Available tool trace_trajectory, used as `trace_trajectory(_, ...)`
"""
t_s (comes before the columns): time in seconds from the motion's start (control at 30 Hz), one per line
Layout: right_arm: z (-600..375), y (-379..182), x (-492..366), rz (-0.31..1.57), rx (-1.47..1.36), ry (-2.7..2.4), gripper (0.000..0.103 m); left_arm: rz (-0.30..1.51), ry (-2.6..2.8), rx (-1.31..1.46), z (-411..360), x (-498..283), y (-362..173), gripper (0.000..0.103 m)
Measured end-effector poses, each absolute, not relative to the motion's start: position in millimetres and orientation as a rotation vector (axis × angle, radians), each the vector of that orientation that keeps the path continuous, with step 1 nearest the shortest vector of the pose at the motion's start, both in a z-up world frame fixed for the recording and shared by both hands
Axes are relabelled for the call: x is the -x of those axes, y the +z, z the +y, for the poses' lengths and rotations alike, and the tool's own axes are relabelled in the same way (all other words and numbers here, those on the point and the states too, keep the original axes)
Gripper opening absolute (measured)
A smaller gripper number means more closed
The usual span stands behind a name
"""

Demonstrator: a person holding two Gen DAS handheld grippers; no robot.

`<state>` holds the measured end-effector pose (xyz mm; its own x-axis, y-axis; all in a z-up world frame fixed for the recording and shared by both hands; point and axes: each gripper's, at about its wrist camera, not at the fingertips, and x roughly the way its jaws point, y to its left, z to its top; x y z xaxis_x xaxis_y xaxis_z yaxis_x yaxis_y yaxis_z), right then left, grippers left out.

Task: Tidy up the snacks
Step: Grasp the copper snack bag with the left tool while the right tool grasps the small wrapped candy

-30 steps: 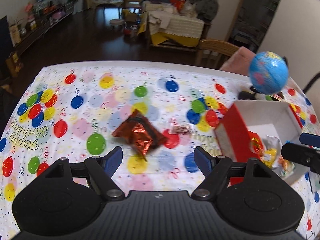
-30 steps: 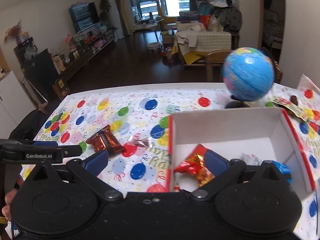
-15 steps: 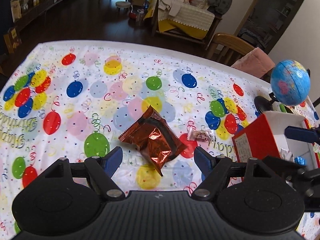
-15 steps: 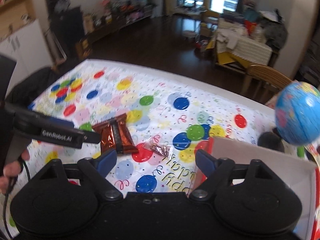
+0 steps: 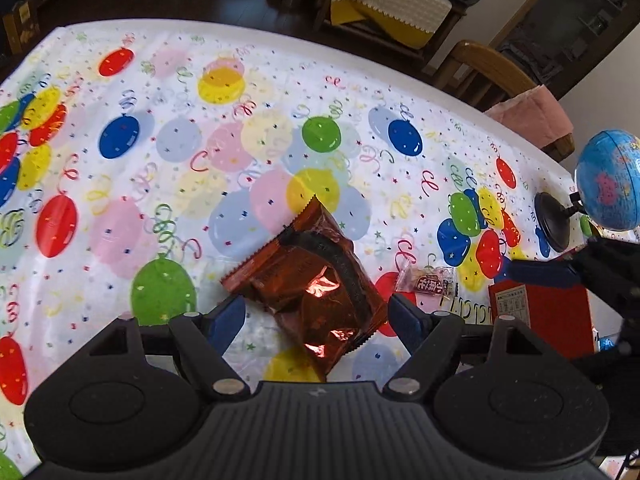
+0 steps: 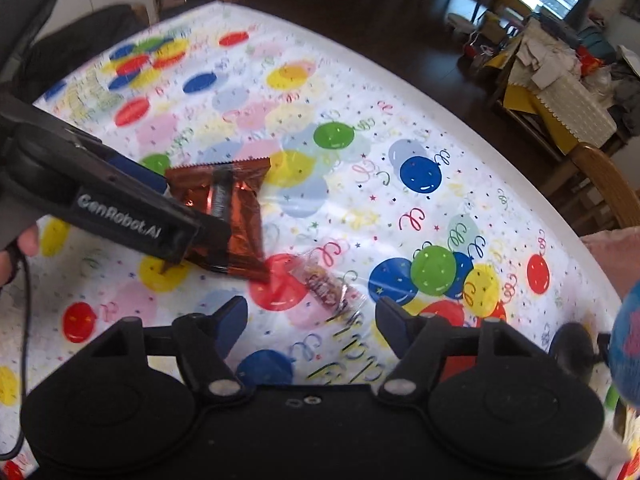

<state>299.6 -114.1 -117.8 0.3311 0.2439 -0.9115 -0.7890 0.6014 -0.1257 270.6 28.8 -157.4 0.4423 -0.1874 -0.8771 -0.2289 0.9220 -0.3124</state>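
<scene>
Left gripper point(image 5: 316, 318) is spread wide, angled down at the table, with the orange foil snack packet point(image 5: 316, 284) lying flat between its blue fingers point(image 5: 226, 320); the pads stand clear of the packet on both sides, not pressing it. From the right wrist view the same packet point(image 6: 230, 208) sits partly behind the left gripper's black body.

Right gripper point(image 6: 308, 320) has just been closing but its jaws are parted, nothing pinched. The small clear-wrapped candy point(image 6: 326, 282) lies on the tablecloth just ahead of the gap between its fingers, untouched.

In the left view that candy point(image 5: 430, 282) is just right of the foil packet, apart from it. Red box point(image 5: 540, 312) stands further right, near the table's edge, partly hidden by the right gripper's fingers. Both snacks are outside the box.

Balloon-print tablecloth point(image 5: 160, 160) covers the whole table. Blue globe point(image 5: 608, 184) on a black stand sits behind the box. Wooden chair point(image 5: 492, 68) beyond the far edge; cluttered room behind that.
</scene>
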Motion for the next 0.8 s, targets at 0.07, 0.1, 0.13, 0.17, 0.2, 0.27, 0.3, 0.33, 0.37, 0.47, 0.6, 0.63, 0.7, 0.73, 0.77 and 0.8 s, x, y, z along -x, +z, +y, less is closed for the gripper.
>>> trace_trajectory(0.07,-109.7,-122.8,-306.8,1.032,0.663,0.732,0.069,1.128,0.017,0.419,27.0,-274.4,-160.3,0.078)
trace_trajectory(0.1,-107.3,-125.5,-310.5,1.043,0.675,0.727,0.069,1.13,0.014,0.42,26.6,-276.2,-161.8,0.078)
trace_trajectory(0.13,-105.0,-128.0,-313.8,1.056,0.683,0.734,0.069,1.133,0.012,0.424,26.6,-278.0,-163.4,0.078)
trace_trajectory(0.17,-103.1,-130.2,-316.2,1.061,0.691,0.739,0.067,1.136,0.013,0.427,26.9,-279.8,-165.2,0.078)
trace_trajectory(0.2,-100.6,-132.4,-317.8,1.06,0.701,0.734,0.064,1.139,0.014,0.43,27.6,-281.3,-166.3,0.078)
trace_trajectory(0.27,-96.0,-136.8,-321.6,1.067,0.708,0.742,0.057,1.143,0.015,0.429,29.0,-284.0,-169.0,0.078)
trace_trajectory(0.3,-94.1,-138.4,-322.8,1.066,0.707,0.743,0.056,1.145,0.021,0.424,29.6,-284.8,-170.2,0.078)
trace_trajectory(0.33,-92.9,-139.6,-324.0,1.062,0.703,0.745,0.056,1.146,0.027,0.418,30.2,-285.4,-171.4,0.078)
trace_trajectory(0.37,-92.1,-141.1,-325.3,1.066,0.696,0.751,0.056,1.146,0.028,0.415,31.0,-285.6,-172.3,0.078)
trace_trajectory(0.47,-91.0,-147.0,-328.0,1.085,0.688,0.763,0.05,1.14,0.025,0.417,32.8,-285.4,-173.7,0.077)
trace_trajectory(0.6,-90.4,-155.7,-330.0,1.103,0.694,0.758,0.039,1.146,0.017,0.417,32.1,-286.4,-175.6,0.065)
trace_trajectory(0.63,-90.9,-157.8,-331.7,1.11,0.688,0.751,0.037,1.144,0.016,0.414,31.3,-286.5,-175.2,0.06)
trace_trajectory(0.7,-92.8,-160.9,-334.9,1.123,0.668,0.739,0.029,1.141,0.012,0.408,29.6,-286.9,-174.1,0.056)
trace_trajectory(0.73,-93.8,-162.0,-335.8,1.128,0.66,0.735,0.026,1.14,0.014,0.403,28.8,-287.0,-173.5,0.055)
trace_trajectory(0.77,-94.3,-163.0,-335.6,1.127,0.661,0.728,0.022,1.137,0.016,0.398,28.3,-286.8,-173.3,0.055)
trace_trajectory(0.8,-94.8,-163.2,-334.2,1.121,0.663,0.727,0.02,1.135,0.018,0.393,28.2,-286.4,-173.2,0.051)
